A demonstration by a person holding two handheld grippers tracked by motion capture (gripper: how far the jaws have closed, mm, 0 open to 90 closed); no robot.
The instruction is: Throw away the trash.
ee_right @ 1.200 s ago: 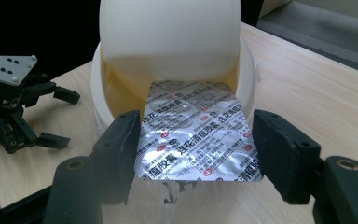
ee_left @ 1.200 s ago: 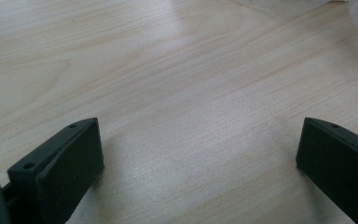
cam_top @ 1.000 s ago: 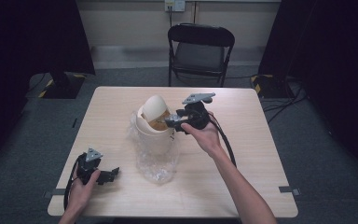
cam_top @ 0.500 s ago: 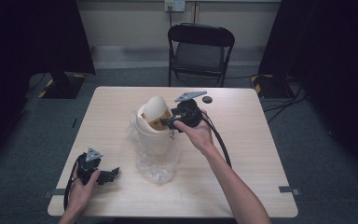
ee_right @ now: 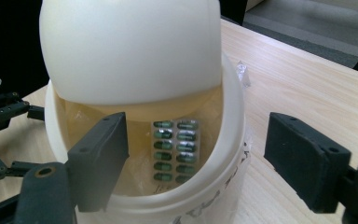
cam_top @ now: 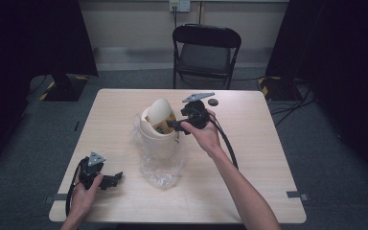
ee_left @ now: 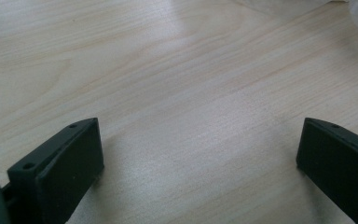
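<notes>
A cream bin (cam_top: 159, 136) with a domed swing lid (cam_top: 159, 110) stands mid-table inside a crumpled clear plastic bag (cam_top: 162, 167). In the right gripper view the lid (ee_right: 130, 51) is tipped back, and a blister pack of green capsules (ee_right: 175, 150) lies inside the bin (ee_right: 214, 191). My right gripper (cam_top: 174, 126) (ee_right: 200, 158) is open at the bin's rim, one jaw over the opening and the other outside the wall, with nothing held. My left gripper (cam_top: 114, 179) (ee_left: 200, 158) rests open on the bare table near the front left.
A small black round thing (cam_top: 213, 102) lies near the table's far edge (cam_top: 172, 90). A black folding chair (cam_top: 206, 48) stands behind the table. The right gripper's cable (cam_top: 228, 146) trails along the forearm. A bag edge (ee_left: 307, 4) shows beyond the left jaws.
My right gripper has shifted slightly left, closer to the bin's opening. The left gripper has stayed where it was.
</notes>
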